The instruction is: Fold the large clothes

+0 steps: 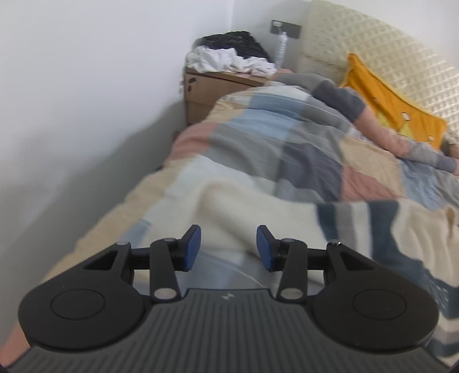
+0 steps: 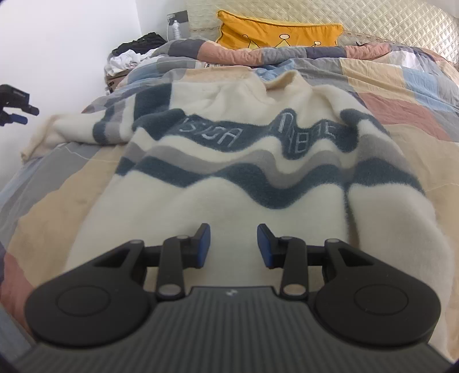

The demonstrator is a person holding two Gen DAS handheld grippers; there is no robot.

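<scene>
A large cream sweater (image 2: 229, 160) with wavy navy and grey stripes lies spread on the patchwork quilt (image 2: 401, 86), neck toward the headboard, one sleeve stretched to the left (image 2: 71, 129). My right gripper (image 2: 233, 244) is open and empty, just above the sweater's plain lower part. My left gripper (image 1: 228, 245) is open and empty over the cream sleeve end (image 1: 235, 206) near the bed's left edge; this view is blurred. The left gripper also shows at the far left of the right wrist view (image 2: 14, 114).
A yellow cushion (image 2: 278, 31) leans on the quilted headboard (image 2: 387, 20). A wooden nightstand (image 1: 206, 91) by the white wall (image 1: 86, 86) holds piled clothes (image 1: 229, 57) and a bottle (image 1: 281, 46).
</scene>
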